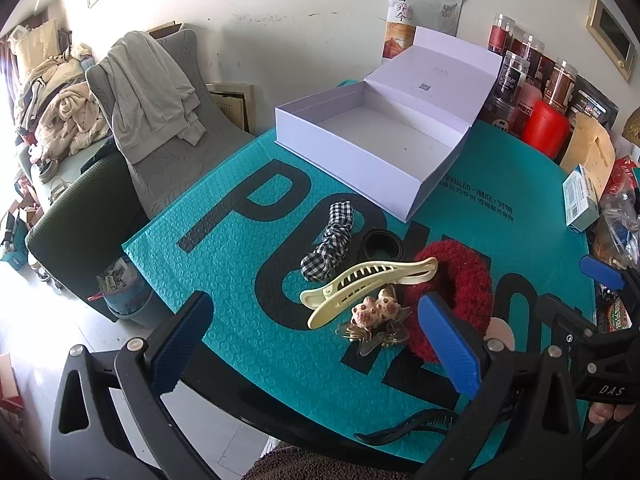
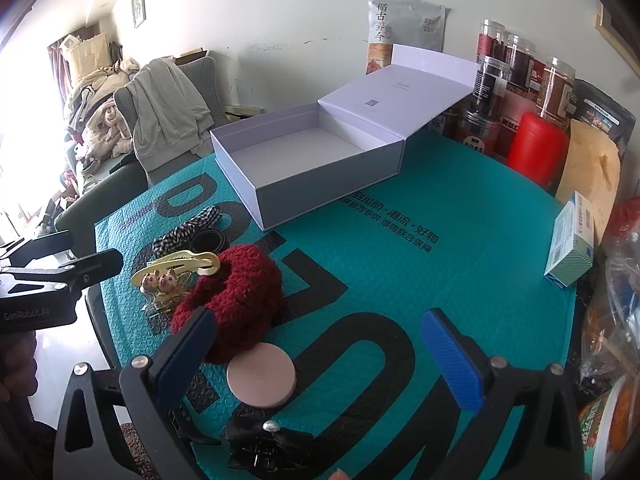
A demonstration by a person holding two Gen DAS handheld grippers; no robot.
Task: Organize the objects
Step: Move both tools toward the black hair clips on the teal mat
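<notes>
Hair accessories lie clustered on a teal bubble mat (image 1: 240, 248): a cream hair clip (image 1: 368, 284), a bear-decorated clip (image 1: 376, 312), a red fuzzy scrunchie (image 1: 456, 292), a checked scrunchie (image 1: 332, 240) and a black hair band (image 1: 384, 244). Behind them stands an open, empty white box (image 1: 348, 166). My left gripper (image 1: 316, 344) hangs open just short of the clips, holding nothing. My right gripper (image 2: 320, 360) is open above the mat, with a pink round disc (image 2: 261, 374) and the red scrunchie (image 2: 236, 300) near its left finger. A black bow clip (image 2: 268, 440) lies under it.
Jars and a red canister (image 2: 536, 148) line the back right beside the white box (image 2: 328, 180). A small carton (image 2: 572, 248) and bags crowd the right edge. A chair draped with grey clothing (image 1: 152, 92) stands off the table's left side. A black claw clip (image 1: 412, 428) lies at the near edge.
</notes>
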